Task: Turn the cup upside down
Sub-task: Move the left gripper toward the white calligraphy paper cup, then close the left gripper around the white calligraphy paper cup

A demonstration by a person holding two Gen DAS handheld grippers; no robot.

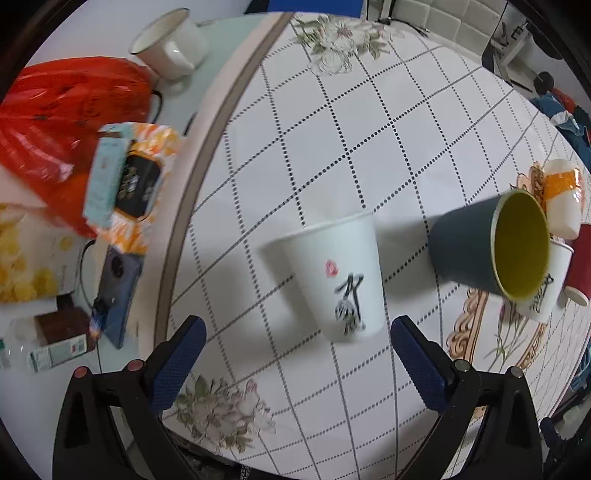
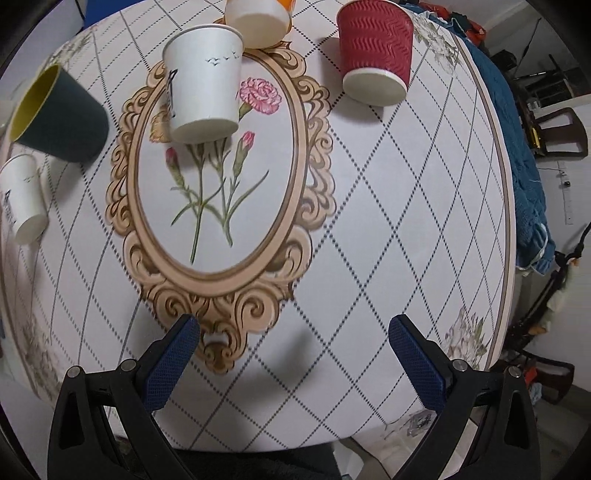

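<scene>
Smooth white paper cup (image 1: 334, 275), ribbed red paper cup (image 2: 376, 51), glossy printed tablecloth (image 2: 369, 229)

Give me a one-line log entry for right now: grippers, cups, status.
left gripper: open, empty, facing white paper cup | right gripper: open, empty | dark green cup: not upside down | red cup: upside down

Five cups stand on the counter (image 2: 369, 221) in the right wrist view. Two are white paper cups with ink drawings, one (image 2: 203, 85) at upper centre, one (image 2: 24, 199) at the left edge. One is a dark green cup (image 2: 62, 114) with a yellow inside, upper left. One is a red ribbed cup (image 2: 376, 51), upper right. One is an orange-and-white cup (image 2: 258, 18) at the top edge. The left wrist view adds one enamel mug (image 1: 170, 44), upper left, and one red plastic bag (image 1: 66, 122) at left.
</scene>
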